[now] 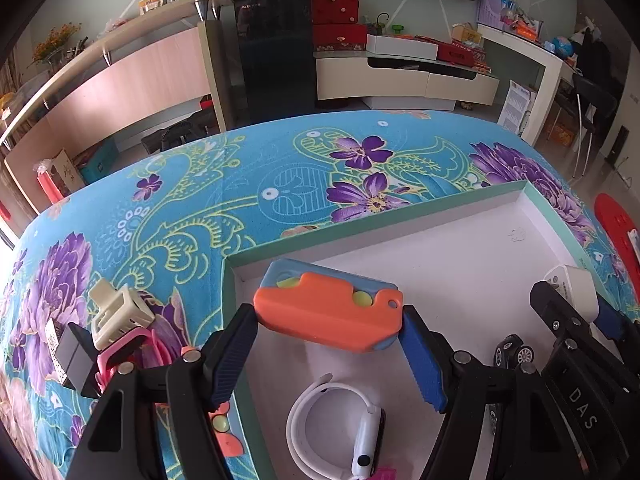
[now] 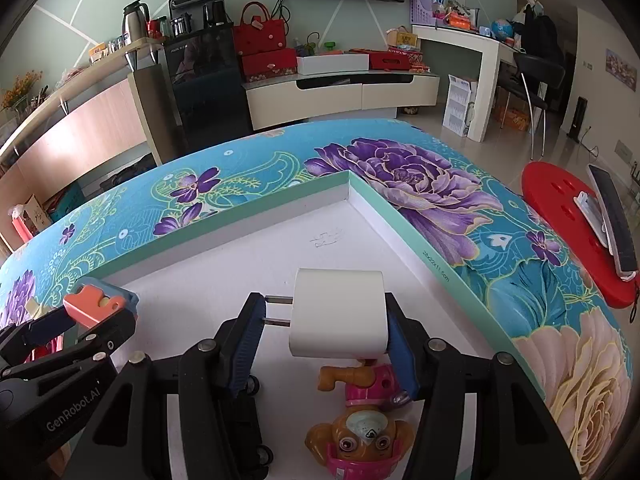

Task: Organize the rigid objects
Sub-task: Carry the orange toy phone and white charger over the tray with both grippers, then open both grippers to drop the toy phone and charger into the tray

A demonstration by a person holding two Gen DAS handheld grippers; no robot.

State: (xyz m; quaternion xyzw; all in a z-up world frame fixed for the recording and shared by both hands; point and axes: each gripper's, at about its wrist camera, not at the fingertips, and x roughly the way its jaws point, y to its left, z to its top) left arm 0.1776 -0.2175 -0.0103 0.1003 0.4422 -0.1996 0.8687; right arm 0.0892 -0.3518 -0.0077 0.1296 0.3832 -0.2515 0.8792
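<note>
Left claw [image 1: 328, 354] clamped on orange toy [image 1: 326, 314] over box [image 1: 460, 248] near left wall. Right claw [image 2: 324, 340] clamped on white charger [image 2: 340, 314] over box middle, above dog toy [image 2: 360, 428].

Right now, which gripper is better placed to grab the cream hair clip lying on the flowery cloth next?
The left gripper, once it drops its orange and blue toy into the white box. The cream plastic hair clip lies just outside the box on its side. The right gripper, holding the white plug charger, is farther away.
</note>
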